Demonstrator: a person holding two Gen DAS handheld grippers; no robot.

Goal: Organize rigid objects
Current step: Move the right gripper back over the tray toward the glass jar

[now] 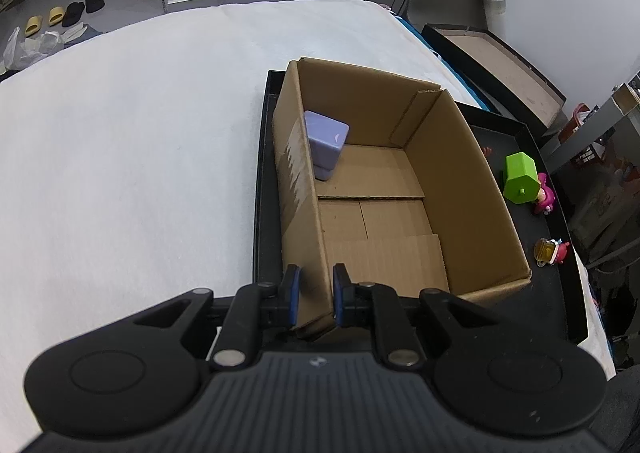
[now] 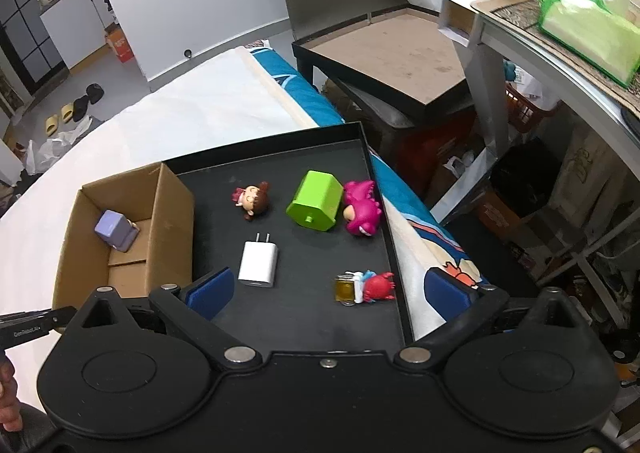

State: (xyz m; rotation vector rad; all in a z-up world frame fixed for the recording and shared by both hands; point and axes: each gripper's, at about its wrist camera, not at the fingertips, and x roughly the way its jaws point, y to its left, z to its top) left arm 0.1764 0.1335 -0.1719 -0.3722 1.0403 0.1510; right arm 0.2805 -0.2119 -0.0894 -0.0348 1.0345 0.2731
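Observation:
A cardboard box (image 1: 460,157) (image 2: 172,213) stands in a black tray (image 2: 304,317) (image 1: 556,293) on a white bed. A purple block (image 1: 326,143) (image 2: 116,231) lies in the box's far corner. My left gripper (image 1: 316,295) is shut on the box's near left wall. My right gripper (image 2: 328,293) is open and empty above the tray. Below it lie a white charger (image 2: 259,259), a green block (image 2: 316,201) (image 1: 520,179), a pink dinosaur toy (image 2: 362,213), a brown-haired figurine (image 2: 252,201) and a red crab toy (image 2: 370,287) (image 1: 552,251).
A second black tray (image 2: 400,49) (image 1: 500,65) sits on clutter to the right of the bed. A shelf with a green tissue pack (image 2: 588,29) is at the far right. Shoes (image 1: 64,15) lie on the floor beyond the bed.

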